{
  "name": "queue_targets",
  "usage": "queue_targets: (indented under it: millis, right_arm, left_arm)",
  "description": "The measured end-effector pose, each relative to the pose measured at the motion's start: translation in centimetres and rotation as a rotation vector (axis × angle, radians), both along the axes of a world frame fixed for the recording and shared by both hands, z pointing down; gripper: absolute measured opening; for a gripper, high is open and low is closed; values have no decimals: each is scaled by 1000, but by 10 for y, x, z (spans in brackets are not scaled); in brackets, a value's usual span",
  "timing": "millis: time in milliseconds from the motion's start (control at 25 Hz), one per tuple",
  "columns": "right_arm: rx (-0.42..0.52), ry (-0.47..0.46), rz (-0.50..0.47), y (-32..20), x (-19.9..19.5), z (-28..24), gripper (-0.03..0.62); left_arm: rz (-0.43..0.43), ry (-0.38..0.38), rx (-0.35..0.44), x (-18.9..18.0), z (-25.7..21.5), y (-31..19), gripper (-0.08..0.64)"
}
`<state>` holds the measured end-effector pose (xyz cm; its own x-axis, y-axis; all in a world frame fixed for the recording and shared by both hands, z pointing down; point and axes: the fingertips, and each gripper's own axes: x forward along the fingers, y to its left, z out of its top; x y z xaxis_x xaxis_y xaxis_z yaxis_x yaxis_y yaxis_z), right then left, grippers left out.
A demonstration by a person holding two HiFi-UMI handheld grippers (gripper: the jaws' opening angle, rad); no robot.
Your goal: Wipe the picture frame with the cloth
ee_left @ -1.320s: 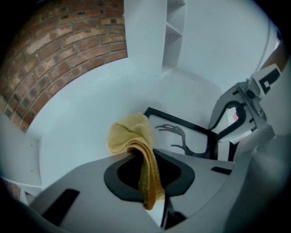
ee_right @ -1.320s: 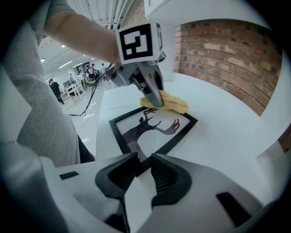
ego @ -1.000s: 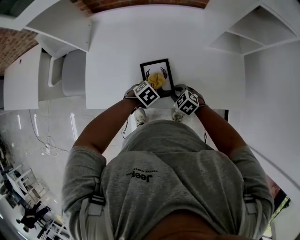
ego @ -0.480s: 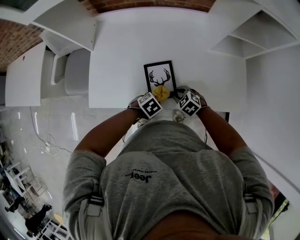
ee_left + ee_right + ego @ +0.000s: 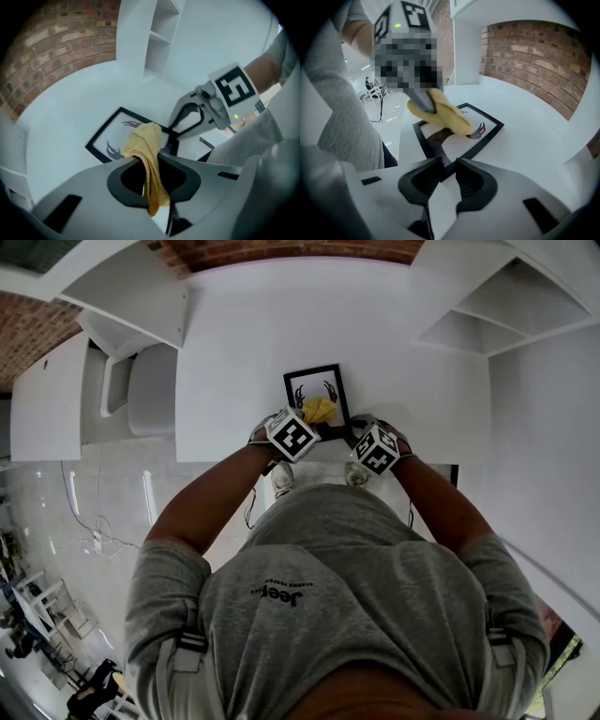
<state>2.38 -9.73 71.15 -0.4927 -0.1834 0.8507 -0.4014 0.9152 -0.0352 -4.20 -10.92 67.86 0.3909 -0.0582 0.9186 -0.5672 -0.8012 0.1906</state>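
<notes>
A black picture frame (image 5: 292, 390) with an antler print lies flat on the white table (image 5: 234, 352), close to its near edge. A yellow cloth (image 5: 320, 410) rests on the lower middle of the print. My left gripper (image 5: 309, 422) is shut on the cloth (image 5: 146, 149), whose free end hangs down between the jaws. The right gripper (image 5: 350, 433) sits at the frame's near right corner. In the right gripper view the jaws of that gripper (image 5: 446, 172) are closed on the frame's black edge (image 5: 487, 136), with the cloth (image 5: 449, 116) just beyond.
White shelf units (image 5: 487, 306) stand at the table's right, and a white cabinet (image 5: 56, 399) at the left. A brick wall (image 5: 281, 249) runs behind. The table's near edge (image 5: 234, 456) lies right under both grippers.
The left gripper drew the cloth down to the frame's near edge, then pushed it back up over the print. The right gripper has stayed at the frame's corner.
</notes>
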Motion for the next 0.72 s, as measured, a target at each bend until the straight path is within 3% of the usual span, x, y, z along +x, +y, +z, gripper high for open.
queue_targets:
  millis: [160, 280, 480, 720]
  right_arm:
    - [1, -3, 3, -1, 0, 0, 97]
    - [2, -2, 5, -1, 0, 0, 97]
    - [1, -11, 16, -1, 0, 0, 96]
    - [0, -18, 12, -2, 1, 0, 97]
  left_arm:
    - [-78, -37, 142, -8, -8, -81, 63]
    - [-85, -88, 219, -12, -1, -125, 63]
    - [-54, -145, 211, -9, 26, -142, 63]
    - [-46, -154, 206, -3, 30, -143, 63]
